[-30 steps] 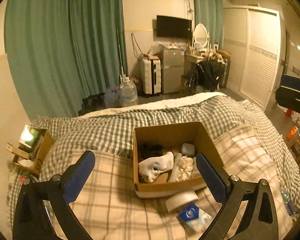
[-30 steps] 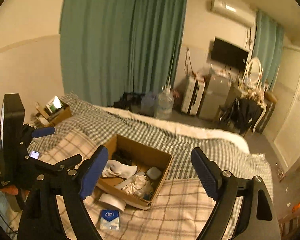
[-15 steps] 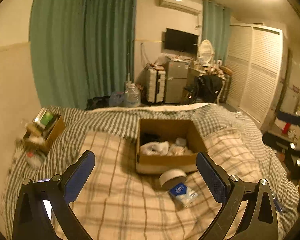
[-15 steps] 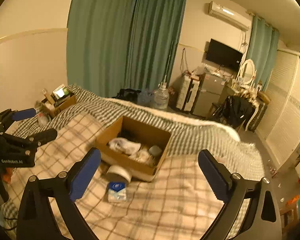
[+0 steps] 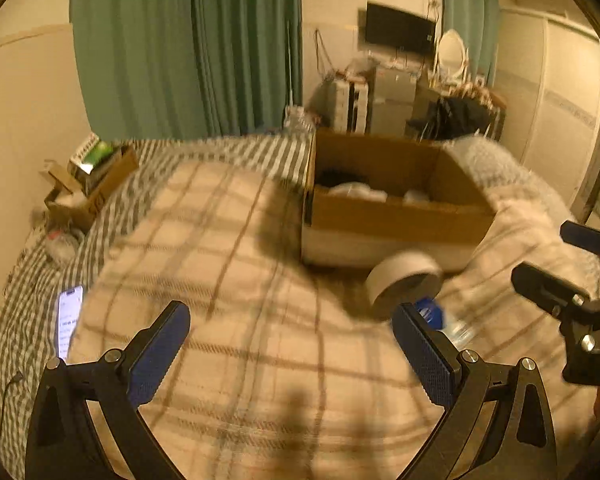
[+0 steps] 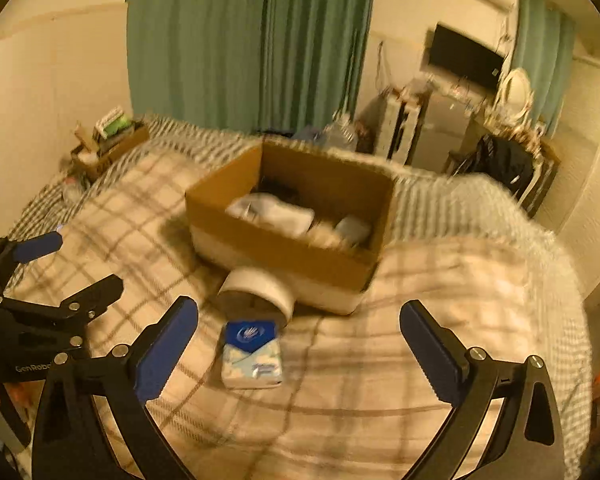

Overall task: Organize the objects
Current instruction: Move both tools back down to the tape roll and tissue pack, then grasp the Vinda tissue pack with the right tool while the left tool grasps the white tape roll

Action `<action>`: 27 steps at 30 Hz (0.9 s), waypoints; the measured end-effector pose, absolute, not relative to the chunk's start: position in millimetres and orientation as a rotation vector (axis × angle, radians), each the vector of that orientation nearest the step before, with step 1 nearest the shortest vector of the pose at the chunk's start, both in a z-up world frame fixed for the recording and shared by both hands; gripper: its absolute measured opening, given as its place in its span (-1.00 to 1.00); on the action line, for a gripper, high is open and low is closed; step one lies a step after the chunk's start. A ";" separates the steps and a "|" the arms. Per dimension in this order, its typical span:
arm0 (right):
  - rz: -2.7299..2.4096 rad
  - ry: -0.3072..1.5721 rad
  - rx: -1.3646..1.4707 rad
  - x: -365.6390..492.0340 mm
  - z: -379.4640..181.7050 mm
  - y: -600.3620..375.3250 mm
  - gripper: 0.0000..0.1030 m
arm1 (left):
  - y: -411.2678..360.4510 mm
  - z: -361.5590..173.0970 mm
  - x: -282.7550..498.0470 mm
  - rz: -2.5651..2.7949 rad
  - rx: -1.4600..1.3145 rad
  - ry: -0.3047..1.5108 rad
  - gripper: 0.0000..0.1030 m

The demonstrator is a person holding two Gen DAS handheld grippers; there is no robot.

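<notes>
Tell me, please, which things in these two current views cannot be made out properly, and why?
- Contents of the cardboard box: both views are motion-blurred; only pale and dark shapes show.
- Tissue pack in the left wrist view: mostly hidden behind the left gripper's right finger.
- Tape roll: blurred, its far side against the box unseen.
- Phone screen: text too small.

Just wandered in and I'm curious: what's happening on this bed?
A person is tidying, holding a left gripper and a right gripper, both open and empty above the plaid blanket. The brown cardboard box already holds white cloth and small items. A white tape roll and a blue-and-white tissue pack lie outside it.
</notes>
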State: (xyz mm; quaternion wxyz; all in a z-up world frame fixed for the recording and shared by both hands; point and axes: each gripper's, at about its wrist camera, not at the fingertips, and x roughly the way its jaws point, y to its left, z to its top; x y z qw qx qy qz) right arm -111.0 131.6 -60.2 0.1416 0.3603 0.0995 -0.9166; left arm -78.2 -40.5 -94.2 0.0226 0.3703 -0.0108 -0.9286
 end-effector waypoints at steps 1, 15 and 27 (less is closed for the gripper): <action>-2.624 0.287 1.072 -114.0 -71.4 128.2 0.97 | -42.5 -100.8 -80.0 -2.854 1.167 -0.044 1.00; -2.317 0.356 1.433 -136.8 -168.9 99.9 0.02 | -51.5 -122.5 -84.6 -2.829 1.319 0.106 1.00; -2.574 0.265 1.210 -98.1 -93.9 149.9 0.02 | -21.3 -117.0 -83.7 -2.838 1.355 0.021 1.00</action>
